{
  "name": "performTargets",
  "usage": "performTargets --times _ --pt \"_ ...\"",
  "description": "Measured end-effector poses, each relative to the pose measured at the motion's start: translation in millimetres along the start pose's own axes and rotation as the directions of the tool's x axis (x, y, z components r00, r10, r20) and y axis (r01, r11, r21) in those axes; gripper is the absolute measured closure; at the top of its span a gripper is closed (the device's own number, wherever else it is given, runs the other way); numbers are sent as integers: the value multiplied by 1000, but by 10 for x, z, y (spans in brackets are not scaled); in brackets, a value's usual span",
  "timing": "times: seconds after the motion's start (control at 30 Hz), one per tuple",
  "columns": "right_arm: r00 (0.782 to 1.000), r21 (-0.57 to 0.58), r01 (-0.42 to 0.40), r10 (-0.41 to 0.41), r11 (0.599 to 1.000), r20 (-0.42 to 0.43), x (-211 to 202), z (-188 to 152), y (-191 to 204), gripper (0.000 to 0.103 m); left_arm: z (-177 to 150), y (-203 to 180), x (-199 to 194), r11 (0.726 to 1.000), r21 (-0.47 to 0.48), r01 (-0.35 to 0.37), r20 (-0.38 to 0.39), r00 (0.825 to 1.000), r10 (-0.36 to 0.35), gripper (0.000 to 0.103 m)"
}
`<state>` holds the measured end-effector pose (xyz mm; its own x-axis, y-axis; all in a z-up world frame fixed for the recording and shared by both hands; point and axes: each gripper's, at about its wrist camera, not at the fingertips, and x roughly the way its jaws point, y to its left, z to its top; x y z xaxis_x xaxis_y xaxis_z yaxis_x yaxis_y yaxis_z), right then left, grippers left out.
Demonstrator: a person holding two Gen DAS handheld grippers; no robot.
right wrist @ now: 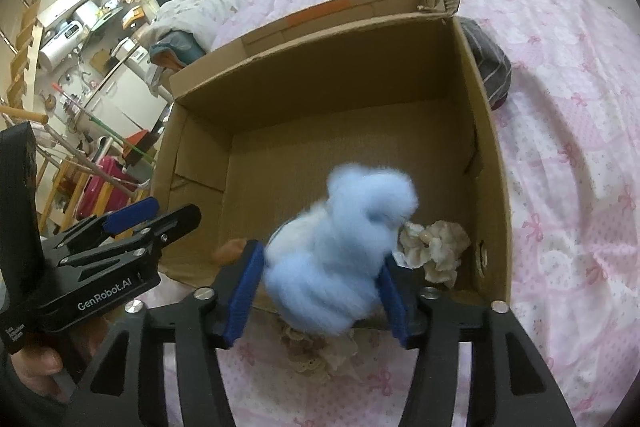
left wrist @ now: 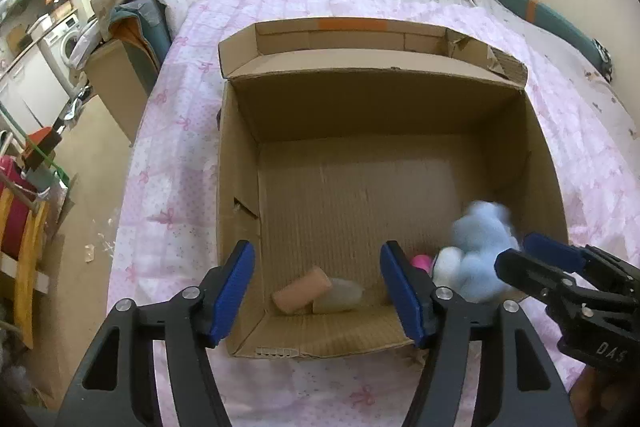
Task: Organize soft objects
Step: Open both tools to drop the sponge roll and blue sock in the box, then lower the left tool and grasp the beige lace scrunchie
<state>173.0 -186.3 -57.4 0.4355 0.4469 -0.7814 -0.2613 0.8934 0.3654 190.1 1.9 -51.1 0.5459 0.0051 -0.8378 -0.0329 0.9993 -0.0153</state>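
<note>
From the left wrist, the left gripper (left wrist: 318,293) hangs over the near wall of an open cardboard box (left wrist: 240,163) on a pink quilt (left wrist: 176,163), its blue pads apart with nothing between them. Only this view shows the box floor below it: a peach foam roll (left wrist: 300,290) at 6 o'clock, touching a pale translucent piece (left wrist: 340,295) just beside it, and a bit of pink thing (left wrist: 422,262) at 5 o'clock. The blurred blue plush toy (left wrist: 478,247) sits at 4 o'clock, in front of the right gripper (left wrist: 516,253).

From the right wrist, the blue plush toy (right wrist: 340,251) fills the gap of the right gripper (right wrist: 320,291); the pads stand spread either side of it, and the motion blur leaves it unclear whether they press. It hangs over the box's near wall. Only here appear a beige crumpled cloth (right wrist: 436,247) in the box at 3 o'clock of the toy, a lacy beige piece (right wrist: 320,351) on the quilt under it, and a grey striped bundle (right wrist: 490,65) outside the box at 1 o'clock.
</note>
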Motion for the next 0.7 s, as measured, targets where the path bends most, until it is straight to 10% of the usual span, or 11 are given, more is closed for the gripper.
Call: performTargets --times 0.23,0.7 --pt "998 10 26 -27 1000 54 -109 18 -30 0 -2 21 -38 1000 -12 -4 15 1000 4 33" --pt "996 -33 41 -38 999 82 -543 3 30 0 -93 134 -423 1000 -28 -1 62 998 3 33"
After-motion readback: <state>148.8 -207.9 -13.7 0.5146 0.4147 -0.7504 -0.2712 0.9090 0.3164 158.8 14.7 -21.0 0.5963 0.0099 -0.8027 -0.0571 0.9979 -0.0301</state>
